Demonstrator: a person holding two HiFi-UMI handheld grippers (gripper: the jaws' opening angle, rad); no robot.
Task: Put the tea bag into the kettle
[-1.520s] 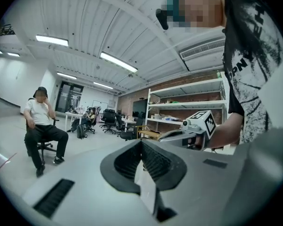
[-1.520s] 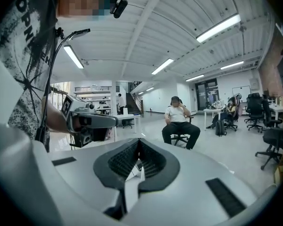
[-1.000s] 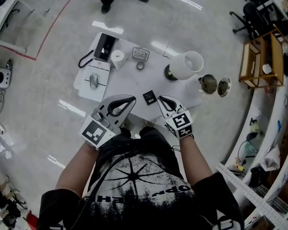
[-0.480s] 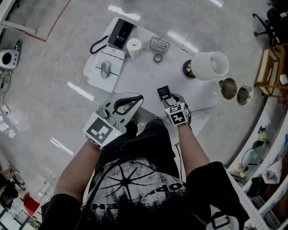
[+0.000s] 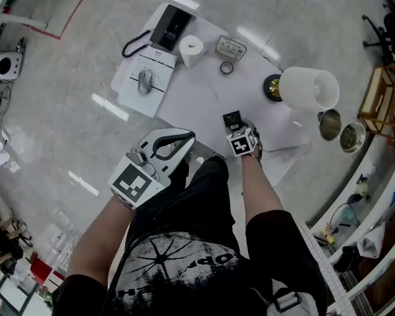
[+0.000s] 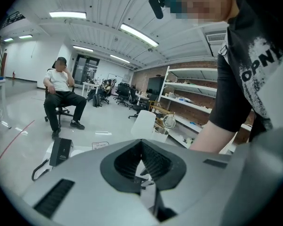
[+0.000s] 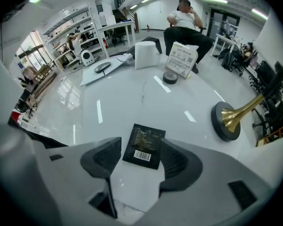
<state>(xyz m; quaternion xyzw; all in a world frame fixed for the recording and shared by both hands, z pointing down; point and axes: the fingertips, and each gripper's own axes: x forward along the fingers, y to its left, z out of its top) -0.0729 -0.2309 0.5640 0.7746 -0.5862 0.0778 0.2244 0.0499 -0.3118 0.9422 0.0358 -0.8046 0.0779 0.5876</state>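
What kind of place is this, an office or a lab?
Probably an open-plan lab or workshop office: a polished floor marked with a red tape line, metal shelving and rolling office chairs in the background.

open tabletop (image 5: 204,101) ahead, lamp (image 5: 306,87) — beside kettle (image 5: 329,125)

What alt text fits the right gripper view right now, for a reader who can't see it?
The right gripper is opening its jaws around a black tea bag that lies flat on the white table, not gripped. Beyond it a dark round base with a brass stem stands at right, with a tape ring, a card and a paper roll farther back.
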